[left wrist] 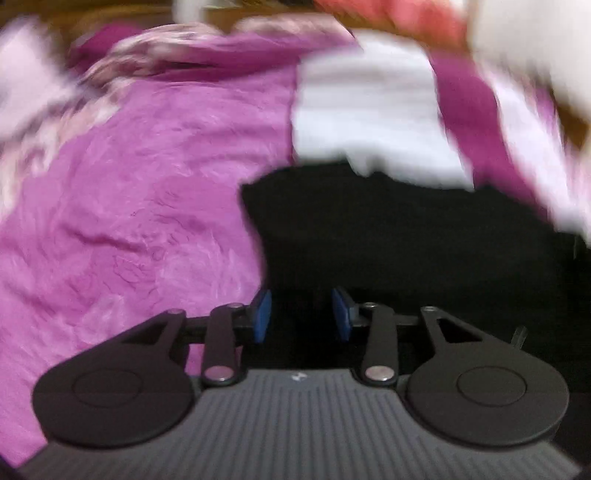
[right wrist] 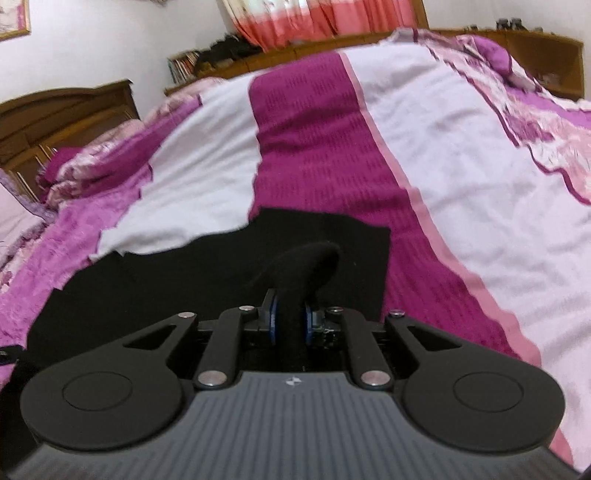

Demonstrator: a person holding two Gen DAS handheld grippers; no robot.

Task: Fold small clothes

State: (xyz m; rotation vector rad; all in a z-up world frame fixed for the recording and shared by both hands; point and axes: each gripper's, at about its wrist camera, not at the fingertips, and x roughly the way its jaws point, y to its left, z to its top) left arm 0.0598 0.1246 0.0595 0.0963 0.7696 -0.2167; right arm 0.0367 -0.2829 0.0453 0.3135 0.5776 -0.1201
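A black garment (right wrist: 207, 266) lies flat on the bed; in the left wrist view it fills the lower right (left wrist: 424, 240). My right gripper (right wrist: 290, 314) is shut on a raised fold of the black garment (right wrist: 306, 262), pinched between its blue pads. My left gripper (left wrist: 301, 314) is open, its blue pads apart, low over the garment's left edge; nothing is seen between them. The left wrist view is blurred by motion.
The bed is covered by a purple, magenta and white blanket (right wrist: 443, 140). A white cloth (left wrist: 369, 110) lies beyond the black garment. A wooden headboard with shelves (right wrist: 546, 55) and a wooden cabinet (right wrist: 55, 114) stand behind, with pink curtains (right wrist: 325, 18).
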